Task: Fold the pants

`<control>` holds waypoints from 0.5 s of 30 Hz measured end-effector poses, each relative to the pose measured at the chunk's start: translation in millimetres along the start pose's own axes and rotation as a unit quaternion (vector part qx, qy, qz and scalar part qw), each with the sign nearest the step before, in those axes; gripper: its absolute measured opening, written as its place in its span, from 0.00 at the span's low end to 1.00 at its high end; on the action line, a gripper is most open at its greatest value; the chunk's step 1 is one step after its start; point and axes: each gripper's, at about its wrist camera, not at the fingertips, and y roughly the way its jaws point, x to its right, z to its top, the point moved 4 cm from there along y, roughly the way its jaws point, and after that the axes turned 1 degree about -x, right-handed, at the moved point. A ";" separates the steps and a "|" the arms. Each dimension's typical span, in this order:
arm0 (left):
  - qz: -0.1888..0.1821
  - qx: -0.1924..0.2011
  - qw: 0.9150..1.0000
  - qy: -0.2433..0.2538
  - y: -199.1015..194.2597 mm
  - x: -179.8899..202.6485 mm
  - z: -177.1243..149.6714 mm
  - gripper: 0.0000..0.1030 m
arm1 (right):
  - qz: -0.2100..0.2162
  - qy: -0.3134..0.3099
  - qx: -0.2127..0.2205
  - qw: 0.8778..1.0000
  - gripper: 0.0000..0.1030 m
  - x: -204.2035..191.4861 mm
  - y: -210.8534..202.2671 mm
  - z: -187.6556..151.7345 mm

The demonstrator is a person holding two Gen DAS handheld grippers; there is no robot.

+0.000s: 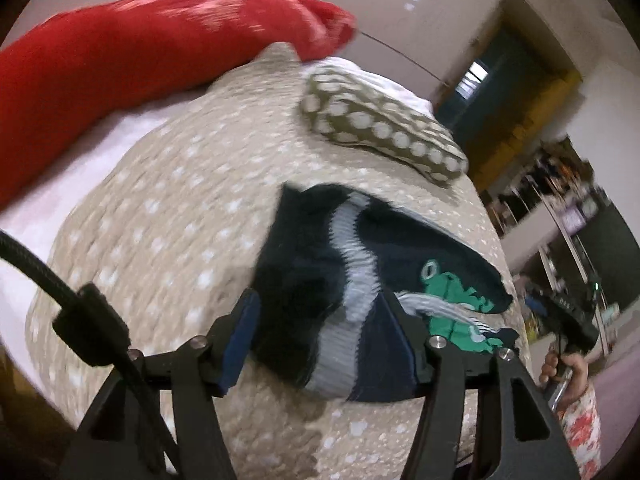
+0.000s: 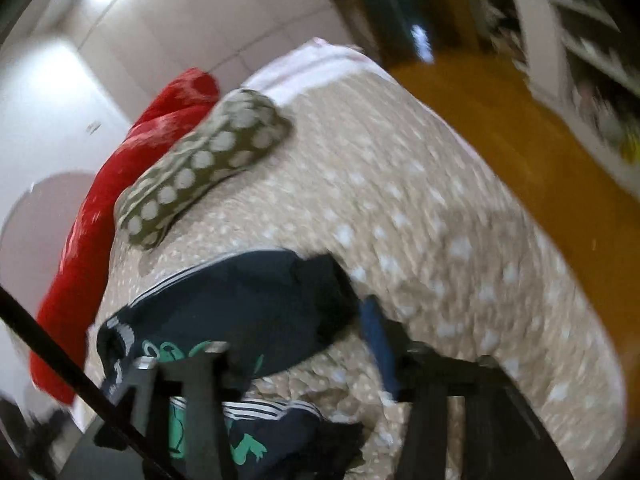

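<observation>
Dark navy pants (image 1: 312,280) with white side stripes and green frog prints lie bunched on a beige dotted bedspread (image 1: 168,220). In the left wrist view my left gripper (image 1: 316,336) is open, its blue-padded fingers (image 1: 240,340) on either side of the nearest fold of the pants. In the right wrist view the pants (image 2: 248,304) lie just ahead and below. My right gripper (image 2: 296,344) is open, the left finger over the frog print, the right blue pad (image 2: 376,344) beside the pants' edge. Both views are blurred.
An olive polka-dot pillow (image 1: 380,124) lies further back on the bed, also in the right wrist view (image 2: 204,164). A red blanket (image 1: 120,52) is behind it. An orange floor (image 2: 520,140) and shelves lie beyond the bed's right edge. The person's hand (image 1: 568,372) holds the other gripper at right.
</observation>
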 end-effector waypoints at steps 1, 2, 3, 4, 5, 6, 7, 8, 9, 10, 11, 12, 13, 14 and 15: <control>-0.007 -0.004 1.000 0.017 5.4 7.8 8.8 0.62 | 0.005 -0.015 -0.004 1.000 0.66 -7.8 1.3 2.4; -0.012 -0.008 0.999 0.035 13.0 16.3 19.1 0.62 | 0.016 -0.040 -0.018 0.999 0.68 -20.6 7.7 6.7; -0.015 -0.015 0.998 0.052 22.4 24.4 28.7 0.63 | 0.023 -0.056 -0.029 0.998 0.73 -28.6 12.9 7.7; -0.017 -0.024 0.997 0.067 33.3 31.2 37.4 0.63 | 0.027 -0.084 -0.046 0.995 0.74 -41.7 23.5 10.8; -0.020 -0.040 0.996 0.079 50.4 37.1 48.9 0.63 | 0.025 -0.103 -0.056 0.993 0.74 -50.9 32.4 13.7; -0.022 -0.051 0.995 0.081 61.5 40.1 54.5 0.63 | 0.020 -0.124 -0.065 0.990 0.74 -60.1 41.8 15.5; -0.026 -0.070 0.994 0.081 78.9 42.0 63.1 0.63 | 0.015 -0.144 -0.074 0.987 0.74 -68.5 51.7 18.3; -0.028 -0.079 0.993 0.079 89.3 43.6 67.5 0.63 | 0.012 -0.163 -0.083 0.983 0.74 -76.7 62.2 21.2; -0.031 -0.087 0.993 0.079 102.5 44.6 74.8 0.63 | 0.011 -0.180 -0.090 0.980 0.74 -82.7 70.4 22.9; -0.034 -0.091 0.992 0.083 111.0 45.9 78.7 0.63 | 0.008 -0.199 -0.099 0.975 0.74 -89.6 79.8 24.5; -0.039 -0.095 0.990 0.093 121.6 48.3 84.2 0.63 | 0.004 -0.221 -0.111 0.969 0.74 -95.0 89.4 25.6; -0.040 -0.096 0.989 0.102 130.3 50.6 88.7 0.63 | -0.002 -0.239 -0.119 0.964 0.74 -99.1 98.5 26.5; -0.039 -0.099 0.988 0.114 139.2 52.7 93.2 0.63 | -0.006 -0.258 -0.128 0.957 0.74 -102.4 107.3 27.2; -0.035 -0.104 0.985 0.134 149.9 55.8 97.6 0.63 | -0.008 -0.276 -0.137 0.951 0.74 -104.7 116.0 27.2; -0.033 -0.106 0.982 0.150 156.9 58.8 99.9 0.63 | -0.010 -0.290 -0.145 0.946 0.74 -106.5 124.6 27.5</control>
